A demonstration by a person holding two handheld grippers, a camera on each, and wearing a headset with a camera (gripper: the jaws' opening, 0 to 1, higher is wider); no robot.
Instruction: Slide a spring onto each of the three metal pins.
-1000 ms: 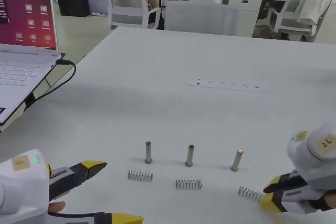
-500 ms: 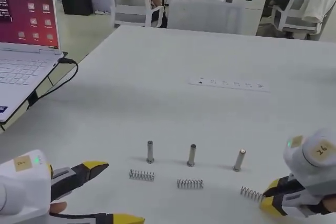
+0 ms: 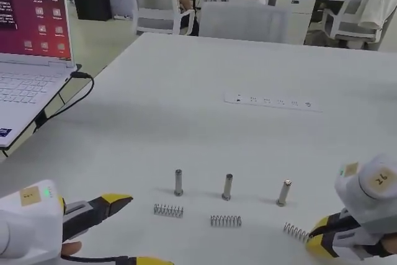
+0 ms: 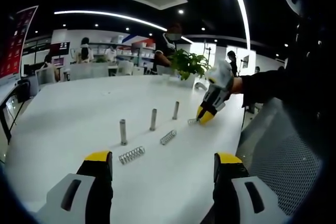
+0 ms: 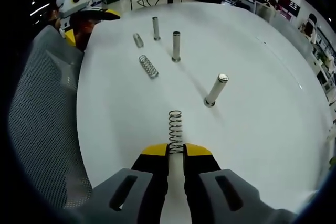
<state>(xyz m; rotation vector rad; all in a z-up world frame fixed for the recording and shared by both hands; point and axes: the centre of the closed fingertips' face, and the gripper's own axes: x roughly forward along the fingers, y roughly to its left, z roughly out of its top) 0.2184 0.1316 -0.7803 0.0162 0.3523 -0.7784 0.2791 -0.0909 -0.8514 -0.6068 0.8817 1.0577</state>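
A: State of the right gripper (image 5: 176,149)?
B: Jaws almost closed, pinching the near end of a thin coiled steel spring (image 5: 175,127). It lies flat on the white table (image 5: 262,103), just short of the nearest silver metal pin (image 5: 216,89).
A: And the left gripper (image 4: 163,158)?
B: Jaws wide apart, nothing in them.
A: Handling?
B: Light, bendy, probably rolls (best held gently by an end coil, bore clear).
A: Counts?
B: Three springs lying loose, three pins standing beyond, all bare.

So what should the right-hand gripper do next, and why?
Probably lift the nearest spring and carry it to the nearest pin: the right gripper seems pinched on the spring's near end, and that pin stands bare close by.
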